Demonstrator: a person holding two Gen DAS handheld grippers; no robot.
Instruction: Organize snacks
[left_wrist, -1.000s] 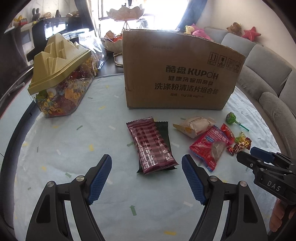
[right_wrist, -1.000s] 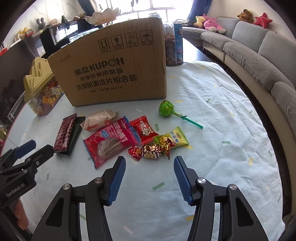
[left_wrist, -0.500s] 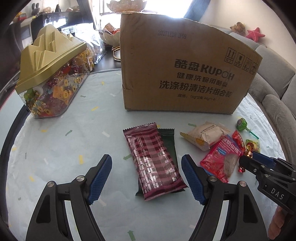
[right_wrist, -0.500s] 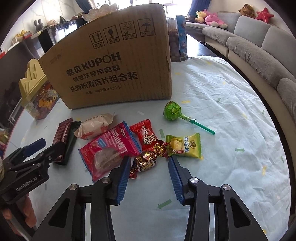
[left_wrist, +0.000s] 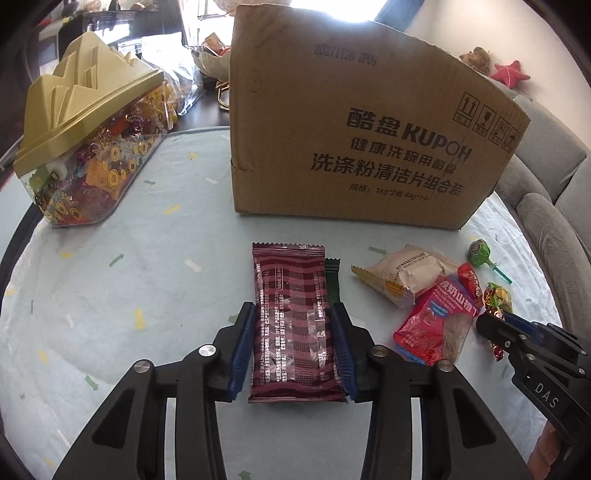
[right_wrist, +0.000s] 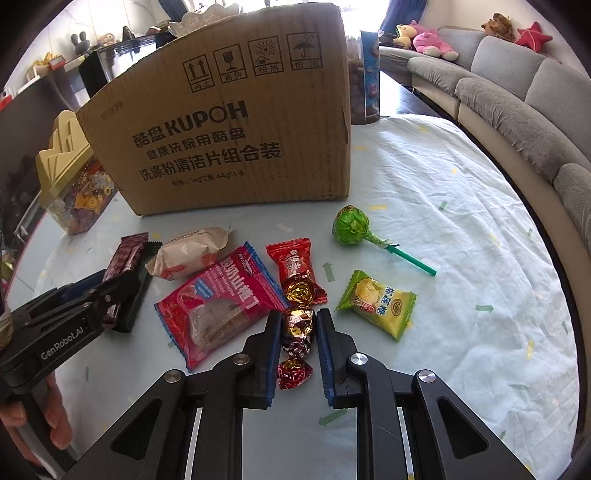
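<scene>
The maroon wafer pack (left_wrist: 295, 325) lies at lower centre, long axis running up-frame between my left tongs (left_wrist: 293, 347), closed on its edges; my right tongs (right_wrist: 297, 345) pinch the foil candy (right_wrist: 297, 325).

The cloth-covered table (right_wrist: 461, 206) carries a cardboard box (right_wrist: 229, 122), candy jar (left_wrist: 85, 147) and scattered snack packets (right_wrist: 218, 306).

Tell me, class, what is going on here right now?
A person is sorting snacks on a table, holding tongs in each hand. The left tongs are closed around a maroon snack bar; the right tongs are closed around a foil-wrapped candy. Both snacks lie on the tablecloth, before the cardboard box.
</scene>
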